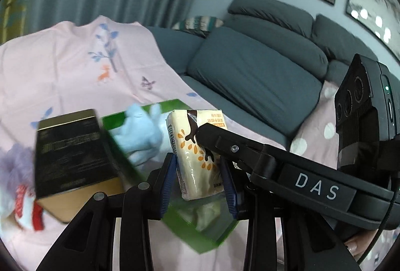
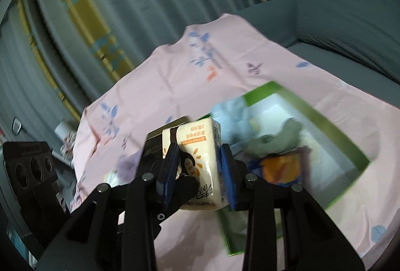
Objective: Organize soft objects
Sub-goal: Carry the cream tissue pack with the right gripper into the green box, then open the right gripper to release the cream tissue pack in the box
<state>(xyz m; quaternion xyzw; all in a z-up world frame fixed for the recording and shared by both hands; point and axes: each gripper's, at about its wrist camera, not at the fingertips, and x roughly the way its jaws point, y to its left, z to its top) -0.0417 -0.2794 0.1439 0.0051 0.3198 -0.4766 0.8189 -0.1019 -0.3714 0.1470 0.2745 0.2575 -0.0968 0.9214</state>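
We grip one tissue pack [image 1: 197, 153] w/ both grippers, L [image 1: 198, 179] & R [image 2: 200, 174], pads pressed on its sides, above green box [image 2: 332, 131].

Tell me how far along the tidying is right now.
Done: a blue plush and other soft items already lie in the green box. In hand: both grippers, left gripper and right gripper, are shut on one tissue pack, held above the box. Left: a purple plush lies on the pink sheet beside a black box.
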